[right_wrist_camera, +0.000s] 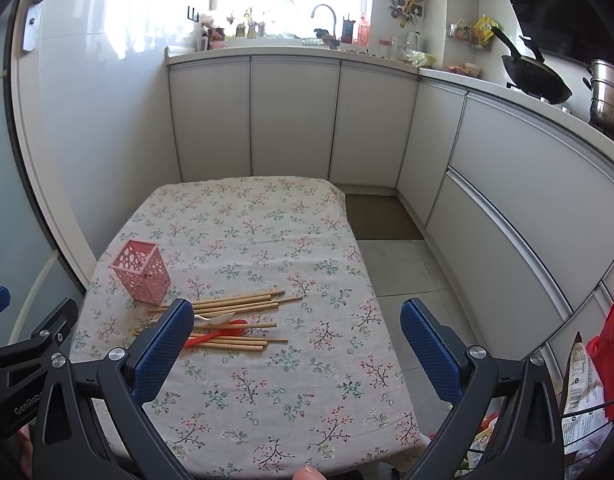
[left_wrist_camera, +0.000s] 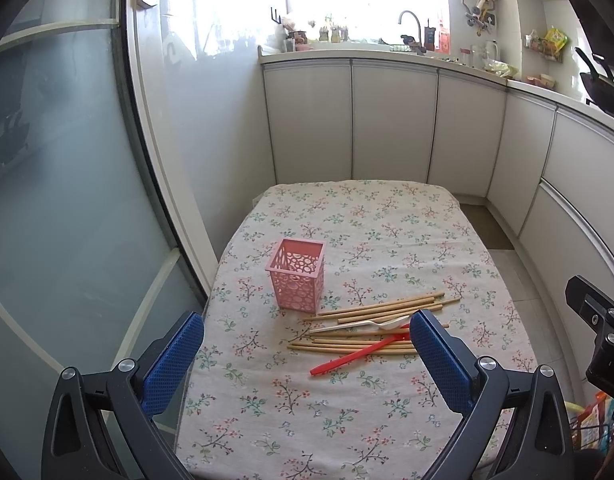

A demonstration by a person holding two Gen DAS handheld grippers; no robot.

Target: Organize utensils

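Waiting to be sorted, chopsticks (left_wrist_camera: 381, 312), a white spoon (left_wrist_camera: 363, 325) and a red spoon (left_wrist_camera: 357, 356) are heaped on the table (left_wrist_camera: 307, 420) just beside an empty pink basket (left_wrist_camera: 297, 276). Nothing appears gathered yet — a first pick-up is called for. Left gripper (left_wrist_camera: 307, 344) and right gripper (right_wrist_camera: 297, 328) are both held spread, nothing pinched, short of the heap.

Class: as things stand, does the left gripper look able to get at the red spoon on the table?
Probably yes. The left gripper is open, and the red spoon lies on top of the chopsticks, its handle sticking out free.
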